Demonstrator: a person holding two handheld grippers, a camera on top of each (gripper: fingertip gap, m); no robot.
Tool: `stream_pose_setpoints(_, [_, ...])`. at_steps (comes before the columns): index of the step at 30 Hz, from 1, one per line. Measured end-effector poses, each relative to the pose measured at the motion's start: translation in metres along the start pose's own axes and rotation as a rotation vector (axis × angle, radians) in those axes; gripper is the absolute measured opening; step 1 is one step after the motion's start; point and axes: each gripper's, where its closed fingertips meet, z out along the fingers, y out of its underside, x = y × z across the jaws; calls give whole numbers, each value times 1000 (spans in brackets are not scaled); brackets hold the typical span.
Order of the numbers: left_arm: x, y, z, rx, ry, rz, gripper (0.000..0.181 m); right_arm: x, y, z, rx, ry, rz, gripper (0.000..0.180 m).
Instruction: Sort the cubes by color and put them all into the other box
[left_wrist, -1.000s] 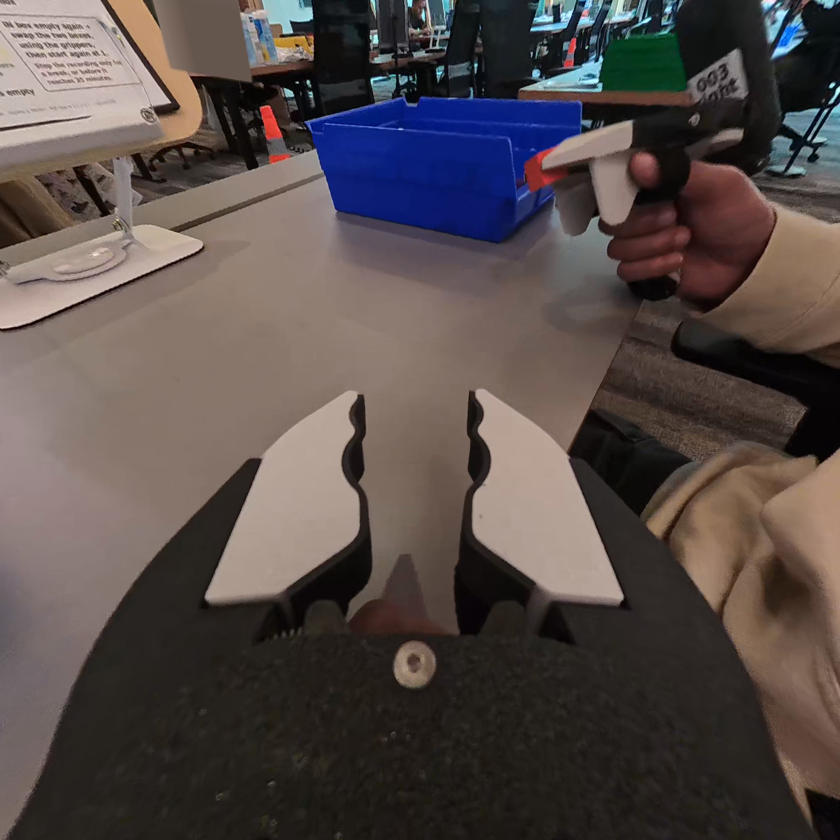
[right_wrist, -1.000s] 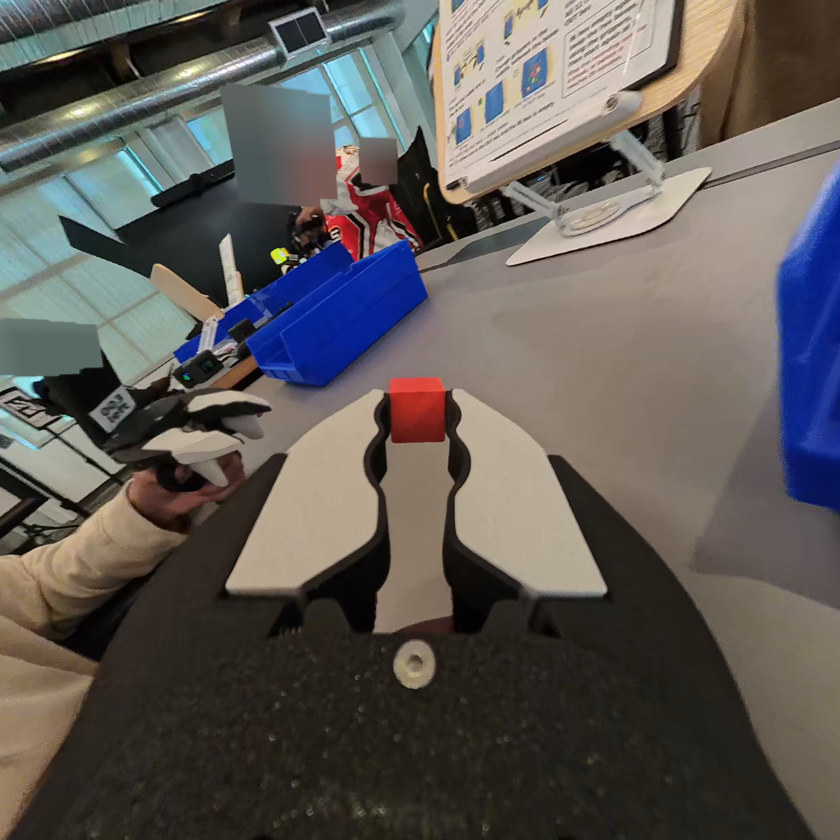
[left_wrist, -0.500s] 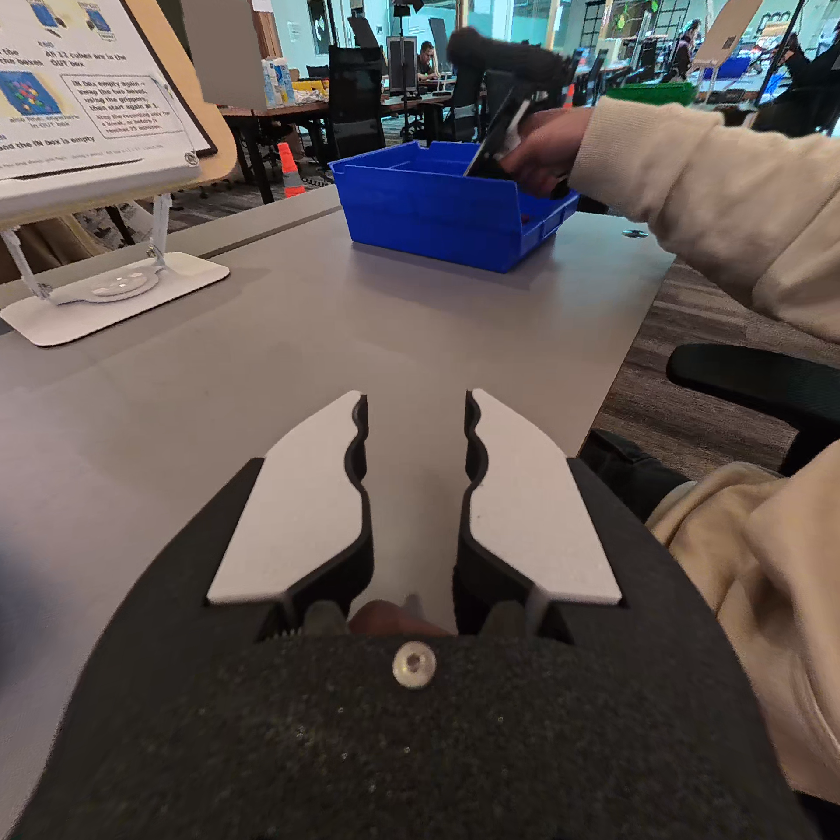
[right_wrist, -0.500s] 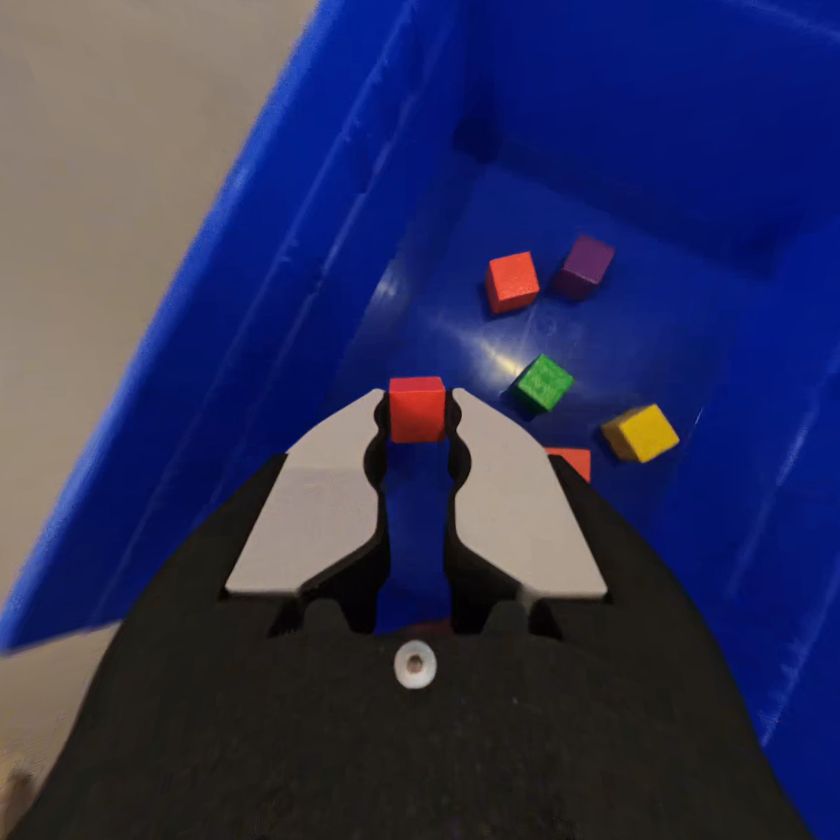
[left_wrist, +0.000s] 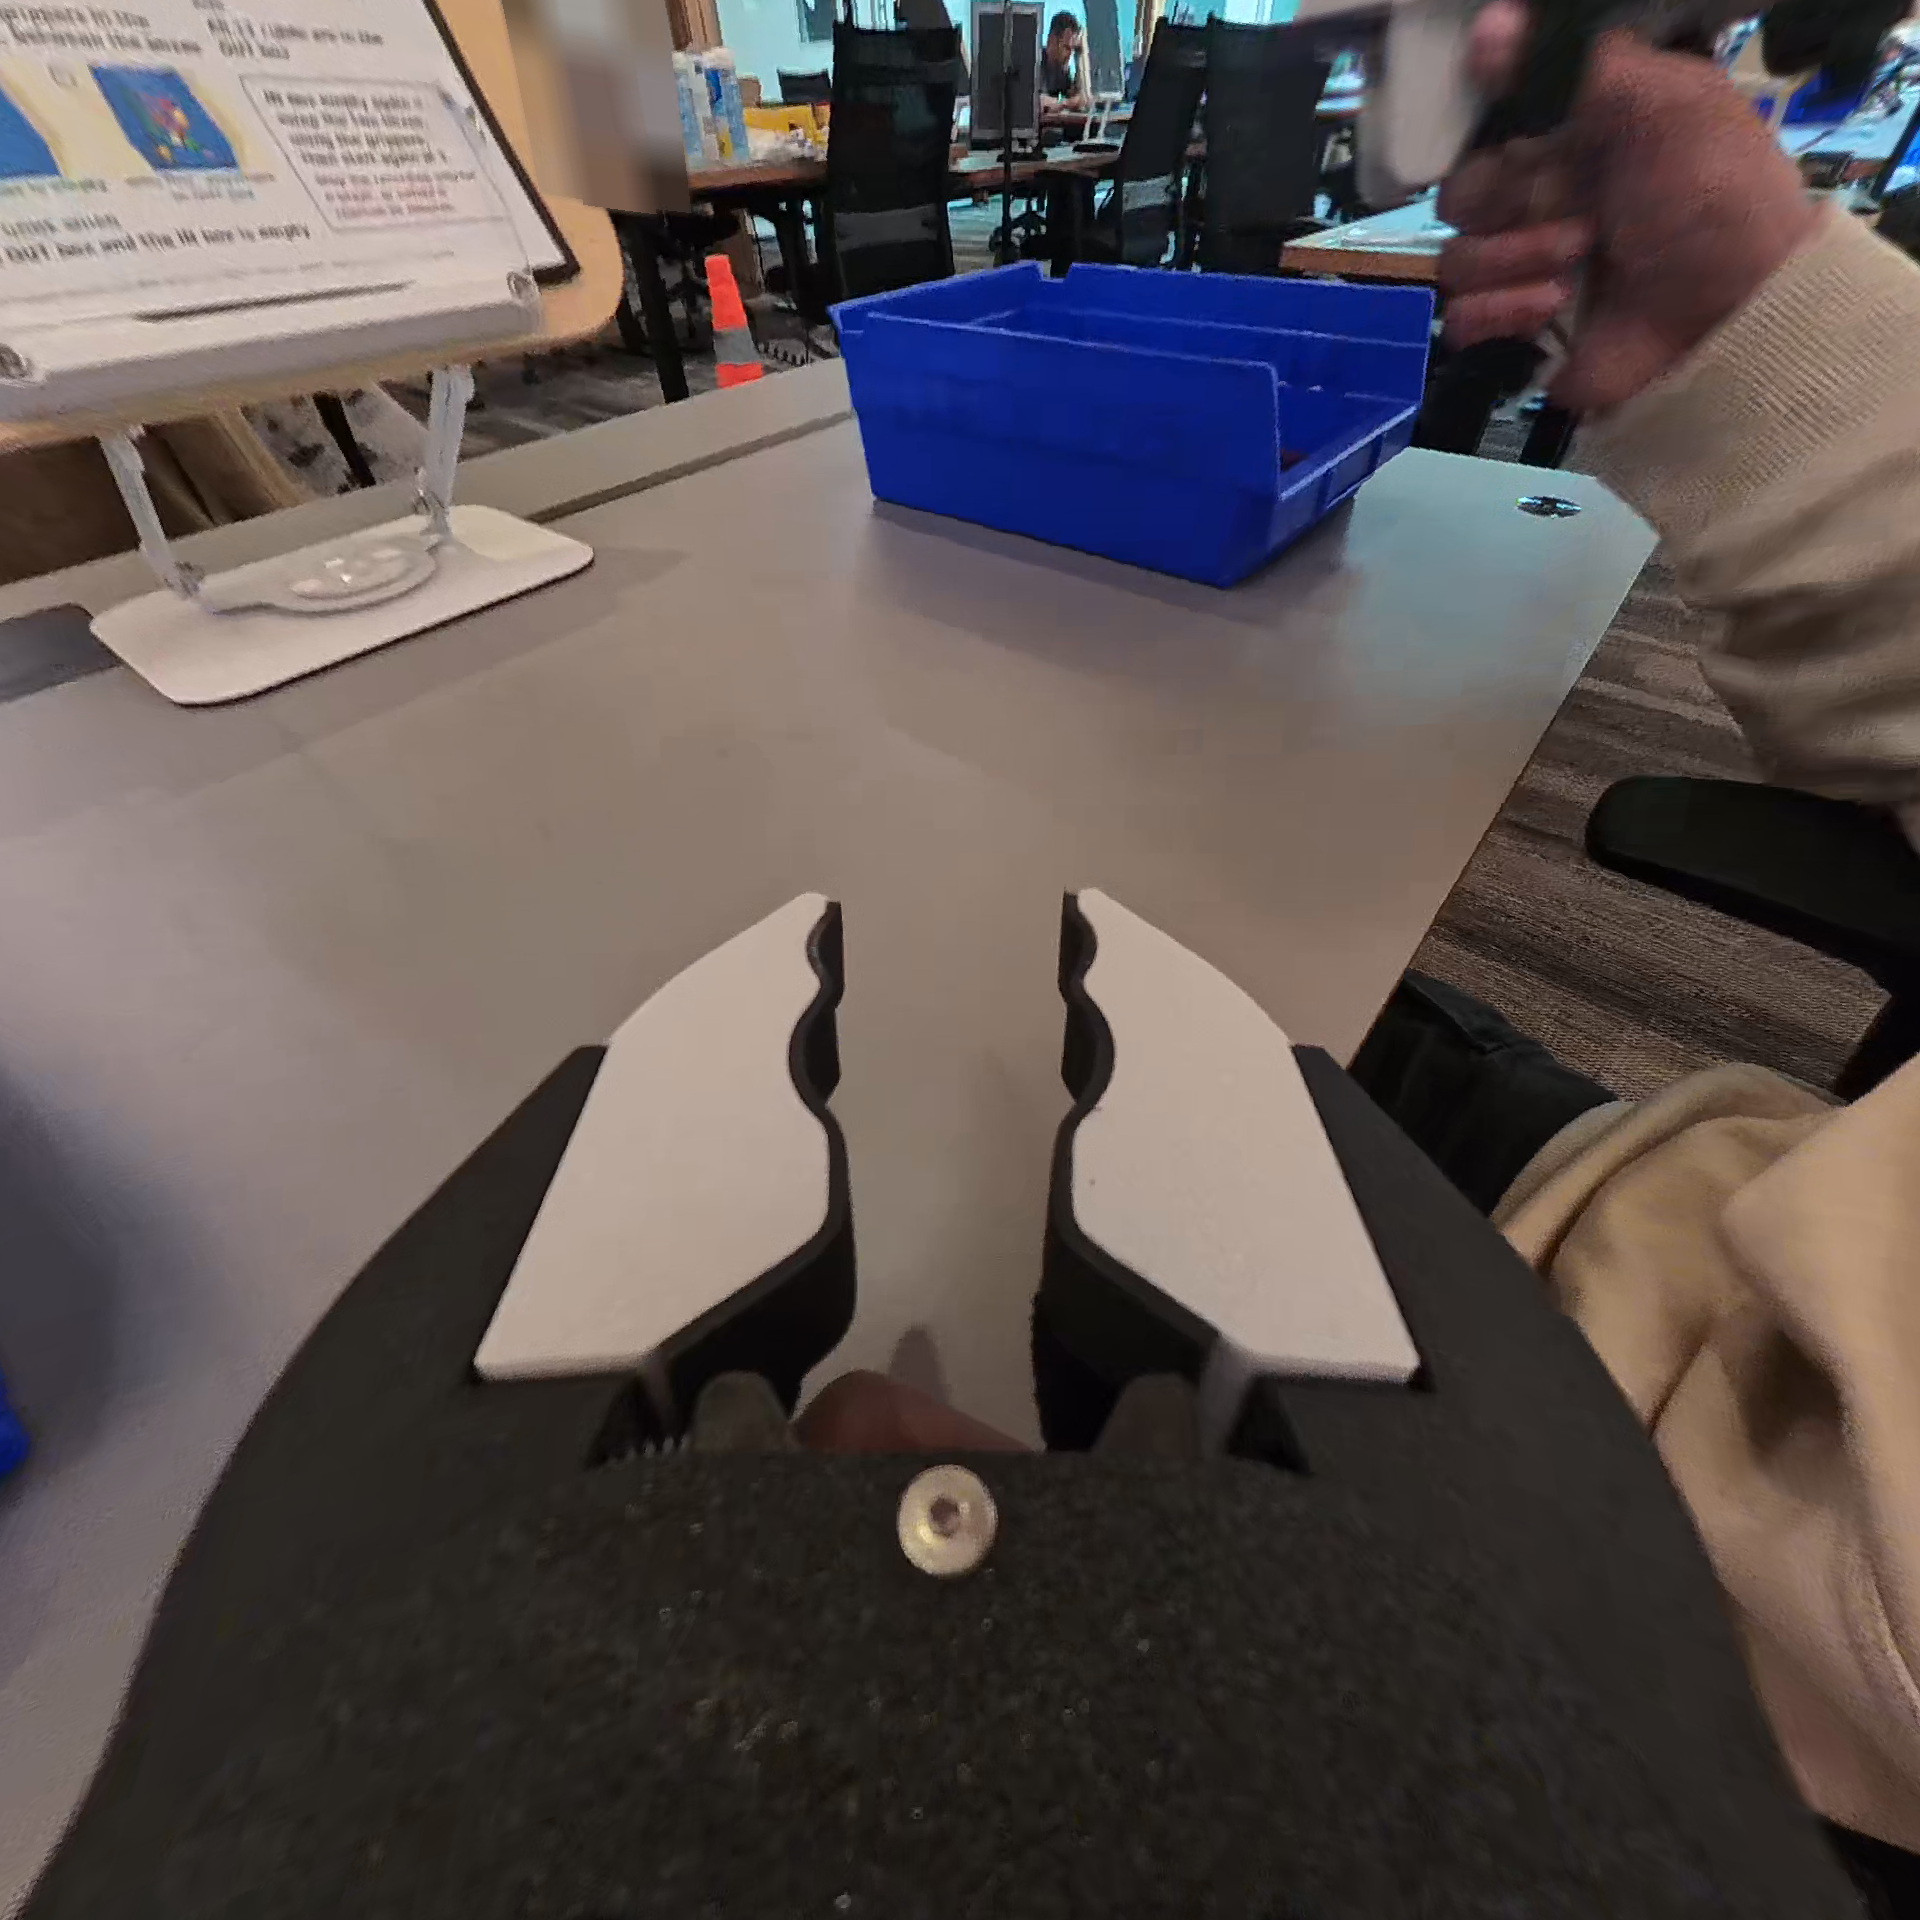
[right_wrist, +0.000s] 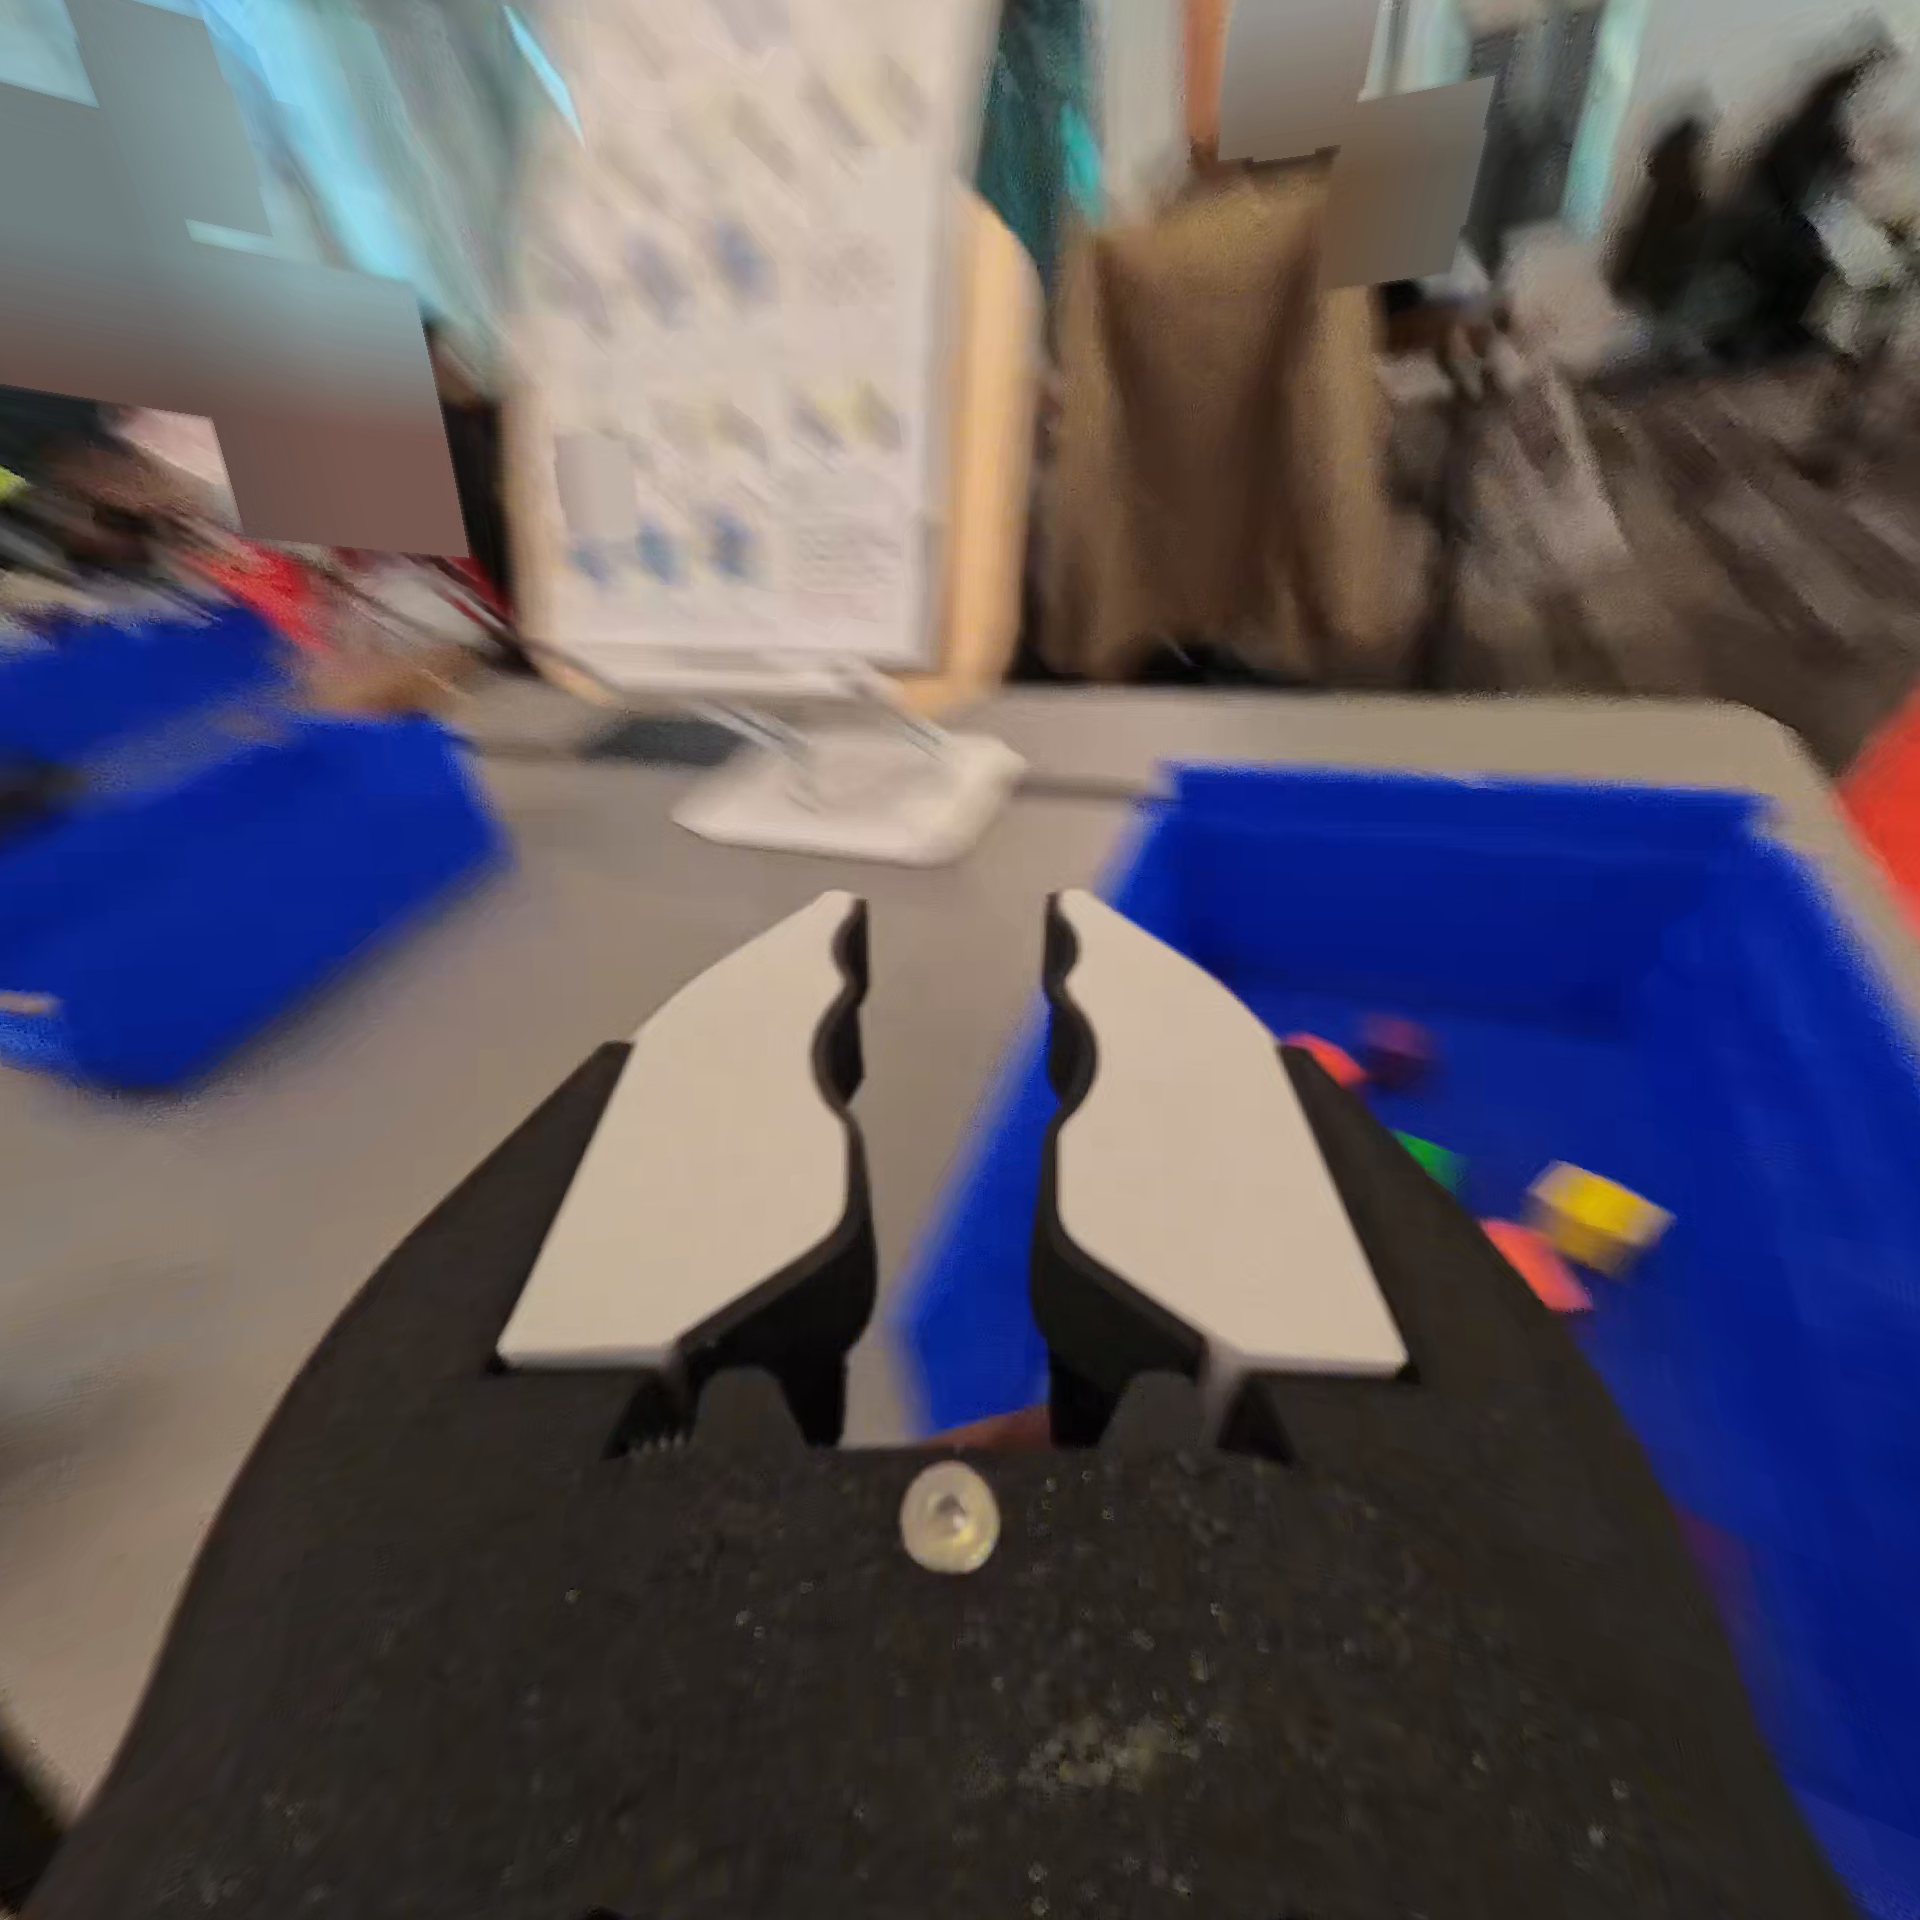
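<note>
My left gripper (left_wrist: 948, 914) is open and empty, low over the grey table (left_wrist: 727, 779). A blue box (left_wrist: 1132, 416) stands at the table's far right. My right gripper (right_wrist: 954, 914) is open and empty, above the table just left of that blue box (right_wrist: 1455, 883). The right wrist view is blurred. Inside the box lie a red cube (right_wrist: 1320, 1055), a purple cube (right_wrist: 1397, 1049), a green cube (right_wrist: 1434, 1153), a yellow cube (right_wrist: 1590, 1226) and another red cube (right_wrist: 1532, 1273). A second blue box (right_wrist: 239, 883) stands at the left.
An instruction sheet on a white stand (left_wrist: 343, 592) is at the table's back left and shows in the right wrist view (right_wrist: 727, 364). A hand holds the right gripper (left_wrist: 1455, 104) above the box. The table edge (left_wrist: 1507, 779) runs on the right, with a chair beyond. The grippers' ends are close to 40 centimetres from one another. The yellow cube (right_wrist: 1590, 1226) is about 25 centimetres from my right fingertips and 55 centimetres from my left.
The right gripper carried the red cube over the box, let it go, opened, and pulled up and back to the box's left. The left gripper stayed open and shifted only slightly.
</note>
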Motion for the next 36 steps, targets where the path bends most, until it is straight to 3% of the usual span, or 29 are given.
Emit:
stream_pose_setpoints(1, [-1, 1, 1, -11, 0, -17, 40, -39, 2, -10, 89, -110, 35, 21])
stream_pose_setpoints(2, [-3, 2, 3, -17, 0, -29, 40, -78, 19, -16, 93, -217, 70, 22])
stream_pose_setpoints(4, [-6, 7, 7, -36, -9, -37, 40, -143, 72, -19, -1, -368, 156, 31])
stream_pose_setpoints(7, [-16, 15, 12, -87, -74, -5, 41, -201, 111, -23, -50, -481, 91, 31])
stream_pose_setpoints(11, [-21, 22, 15, -124, -105, -5, 43, -226, 132, -20, -116, -538, 7, 31])
stream_pose_setpoints(17, [-54, 16, -9, -206, -200, -15, 44, -225, 148, -18, -189, -556, 67, 30])
stream_pose_setpoints(22, [-150, -6, -60, -373, -370, -57, 45, -221, 149, -17, -196, -566, 71, 30])
stream_pose_setpoints(26, [-271, -24, -64, -400, -633, -117, 49, -223, 151, -15, -215, -590, 78, 29])
stream_pose_setpoints(31, [-391, 19, -19, -460, -803, -324, 50, -229, 155, -16, -222, -598, 35, 28])
stream_pose_setpoints(36, [-448, 65, 6, -586, -888, -402, 45, -230, 158, -20, -232, -616, 12, 27])
